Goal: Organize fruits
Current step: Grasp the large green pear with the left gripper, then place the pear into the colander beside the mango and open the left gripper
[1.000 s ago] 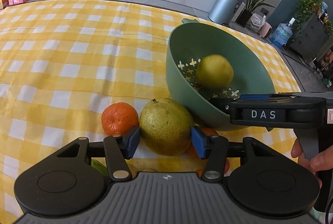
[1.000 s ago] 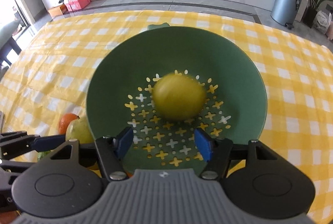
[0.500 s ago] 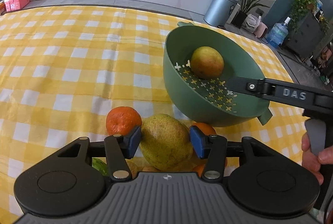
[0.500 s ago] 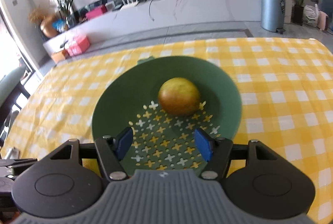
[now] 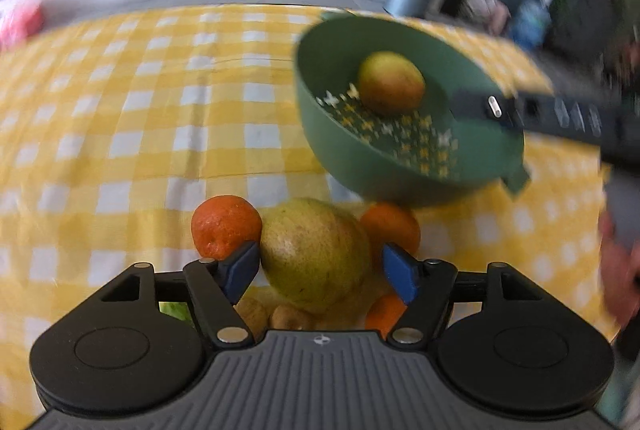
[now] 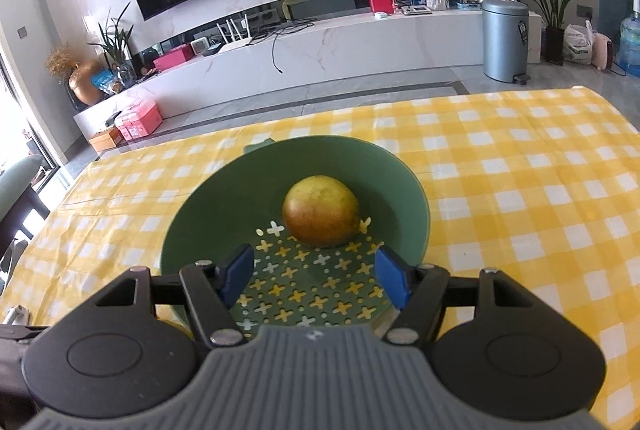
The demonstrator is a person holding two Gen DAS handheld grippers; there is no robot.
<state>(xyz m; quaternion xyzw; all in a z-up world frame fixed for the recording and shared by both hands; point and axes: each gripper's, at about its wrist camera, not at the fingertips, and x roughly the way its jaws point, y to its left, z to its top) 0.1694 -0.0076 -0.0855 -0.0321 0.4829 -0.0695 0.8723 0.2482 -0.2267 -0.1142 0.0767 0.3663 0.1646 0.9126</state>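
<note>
A green colander bowl (image 5: 344, 134) stands on the yellow checked tablecloth with one yellow-red fruit (image 5: 390, 83) inside; the bowl (image 6: 200, 206) and fruit (image 6: 320, 216) also show in the right wrist view. My left gripper (image 5: 320, 268) is open around a big yellow-green pear (image 5: 314, 254); the left pad touches it, the right pad stands a little off. Oranges (image 5: 226, 224) lie either side of the pear. My right gripper (image 6: 312, 280) is open and empty over the bowl's near rim.
More small fruit (image 5: 276, 314) and another orange (image 5: 384, 312) lie under the left gripper. The right gripper's arm (image 5: 560, 114) reaches over the bowl from the right. The tablecloth (image 6: 520, 190) spreads wide to the bowl's right and left.
The left gripper's jaws have opened wider around the pear, and its view is now blurred by motion. The right gripper has pulled back and tilted up from the bowl.
</note>
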